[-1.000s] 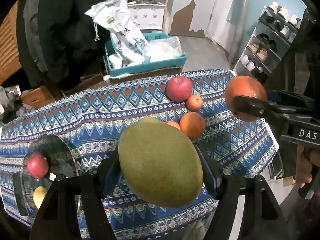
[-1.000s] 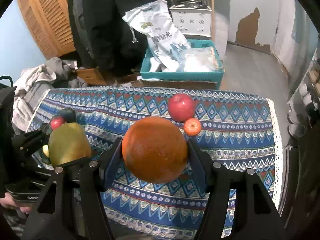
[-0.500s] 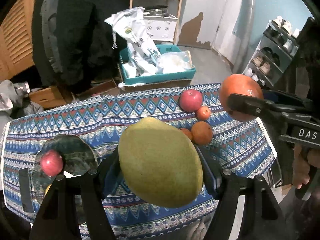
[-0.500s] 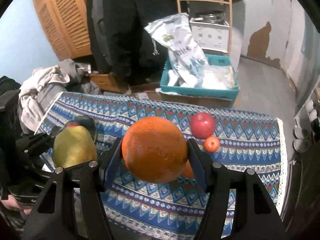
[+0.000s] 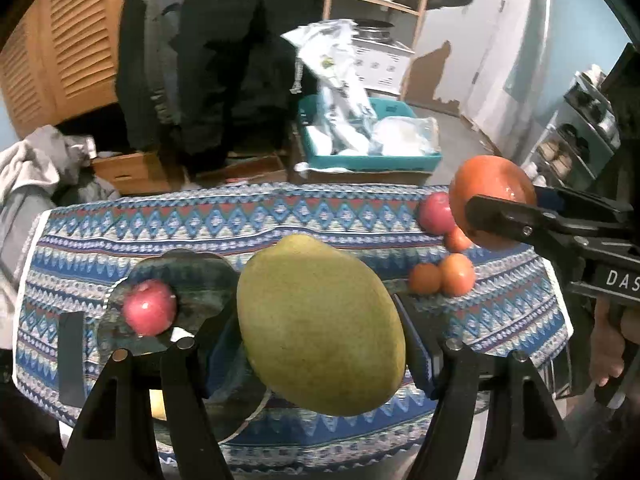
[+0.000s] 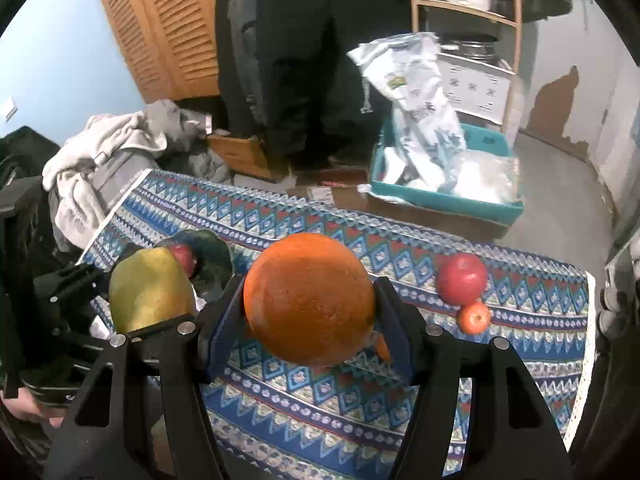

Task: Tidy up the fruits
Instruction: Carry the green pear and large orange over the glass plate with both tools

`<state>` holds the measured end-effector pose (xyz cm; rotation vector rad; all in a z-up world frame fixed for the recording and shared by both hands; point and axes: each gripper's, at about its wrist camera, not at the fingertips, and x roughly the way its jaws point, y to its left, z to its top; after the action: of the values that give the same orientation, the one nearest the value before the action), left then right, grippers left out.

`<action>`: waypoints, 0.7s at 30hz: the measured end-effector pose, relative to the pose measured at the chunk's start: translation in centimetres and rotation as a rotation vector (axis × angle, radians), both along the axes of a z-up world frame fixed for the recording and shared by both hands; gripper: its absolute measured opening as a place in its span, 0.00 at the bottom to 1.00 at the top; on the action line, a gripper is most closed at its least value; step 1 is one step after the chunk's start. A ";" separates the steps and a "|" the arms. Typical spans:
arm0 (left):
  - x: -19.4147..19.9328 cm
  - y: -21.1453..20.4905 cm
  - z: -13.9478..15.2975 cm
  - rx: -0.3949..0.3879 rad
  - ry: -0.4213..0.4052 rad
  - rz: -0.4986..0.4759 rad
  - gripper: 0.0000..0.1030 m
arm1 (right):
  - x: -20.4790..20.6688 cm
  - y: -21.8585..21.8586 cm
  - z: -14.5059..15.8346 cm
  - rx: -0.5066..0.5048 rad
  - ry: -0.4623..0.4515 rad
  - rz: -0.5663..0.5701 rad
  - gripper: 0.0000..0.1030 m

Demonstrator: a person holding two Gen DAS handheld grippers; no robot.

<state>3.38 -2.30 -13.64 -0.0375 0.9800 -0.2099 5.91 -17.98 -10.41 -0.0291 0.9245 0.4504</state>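
My left gripper (image 5: 320, 332) is shut on a large green mango (image 5: 320, 336), held above the near left of the patterned table. My right gripper (image 6: 310, 300) is shut on a big orange (image 6: 308, 300), held above the table's middle; the orange also shows in the left wrist view (image 5: 492, 200). A dark glass plate (image 5: 200, 272) at the table's left holds a red apple (image 5: 149, 307) and a yellow fruit (image 5: 158, 404), mostly hidden. A red apple (image 6: 461, 279) and a small orange fruit (image 6: 474, 317) lie at the right. Two more small oranges (image 5: 442, 278) lie near them.
The table (image 5: 280, 216) carries a blue patterned cloth. Behind it stand a teal crate (image 6: 448, 196) with white bags, a cardboard box (image 5: 132, 172), a pile of clothes (image 6: 104, 152) and a wooden shelf (image 6: 472, 12). A shoe rack (image 5: 580, 140) is on the right.
Both grippers have lifted and drawn back to the left with their fruits, so more of the room shows. The plate now sits nearer the middle of the left wrist view.
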 end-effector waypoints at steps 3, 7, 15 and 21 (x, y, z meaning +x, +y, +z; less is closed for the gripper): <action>0.1 1.5 -0.4 -0.008 0.008 0.030 0.71 | 0.5 1.5 -0.3 0.005 0.012 0.022 0.62; 0.1 3.4 -1.2 -0.001 0.016 0.064 0.71 | 1.1 3.5 -0.9 0.005 0.028 0.052 0.62; 0.4 6.9 -3.3 -0.002 0.052 0.133 0.71 | 2.1 7.7 -2.2 0.005 0.074 0.130 0.62; 0.6 9.1 -5.6 0.004 0.095 0.165 0.71 | 2.8 10.2 -3.4 0.005 0.110 0.165 0.62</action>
<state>3.97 6.78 -19.23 -0.1253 1.0668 -0.0553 8.70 -7.82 -13.82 -0.0769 1.0330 0.6125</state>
